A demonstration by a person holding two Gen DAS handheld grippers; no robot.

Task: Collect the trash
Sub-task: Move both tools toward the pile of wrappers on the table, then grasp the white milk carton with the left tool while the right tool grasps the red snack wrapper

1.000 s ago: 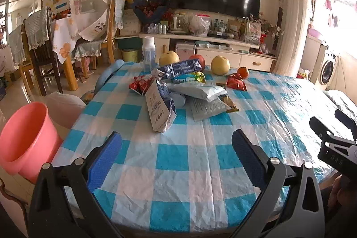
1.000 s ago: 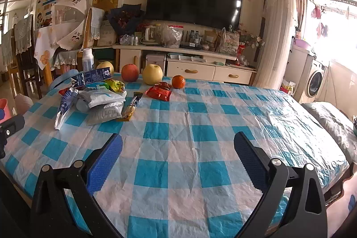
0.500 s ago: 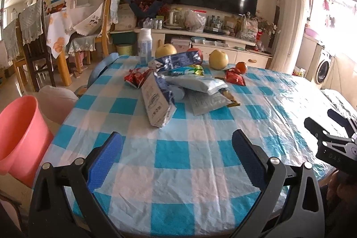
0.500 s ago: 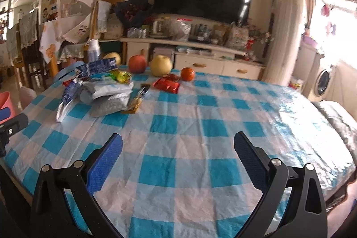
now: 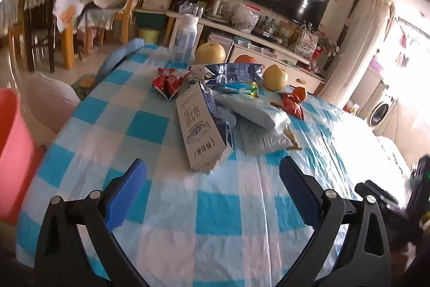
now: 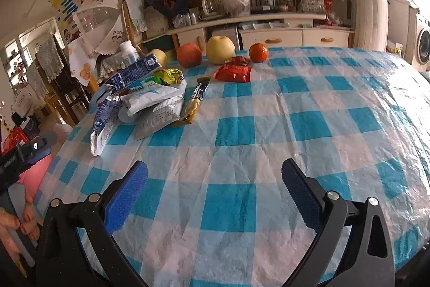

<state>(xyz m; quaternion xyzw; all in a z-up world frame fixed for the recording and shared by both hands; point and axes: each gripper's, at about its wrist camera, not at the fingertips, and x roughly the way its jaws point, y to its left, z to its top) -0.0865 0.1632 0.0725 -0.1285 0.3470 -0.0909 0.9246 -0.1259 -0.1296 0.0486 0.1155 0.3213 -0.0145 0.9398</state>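
Observation:
A heap of empty wrappers lies on the blue-and-white checked tablecloth (image 5: 172, 201). Nearest my left gripper (image 5: 212, 179) is a crushed white-and-blue carton (image 5: 200, 125), just beyond its open fingers. Behind it lie white pouches (image 5: 252, 109), a blue box (image 5: 231, 73) and red wrappers (image 5: 168, 81). A pink bucket (image 5: 13, 152) stands off the table's left edge. My right gripper (image 6: 215, 182) is open over bare tablecloth (image 6: 268, 125); the heap (image 6: 150, 101), a snack bar wrapper (image 6: 194, 98) and a red packet (image 6: 233, 71) lie far ahead to its left.
Fruit stands at the table's far edge: an apple (image 6: 189, 55), a pear (image 6: 220, 46), an orange (image 6: 258, 52). A white bottle (image 5: 185, 38) stands beside them. Chairs and a TV cabinet (image 6: 268, 31) lie beyond. A hand (image 6: 16, 217) holds the left gripper's handle.
My left gripper has moved forward and tilted, so the carton is now much closer to its fingers. My right gripper has turned left and dipped toward the table. Both stay open.

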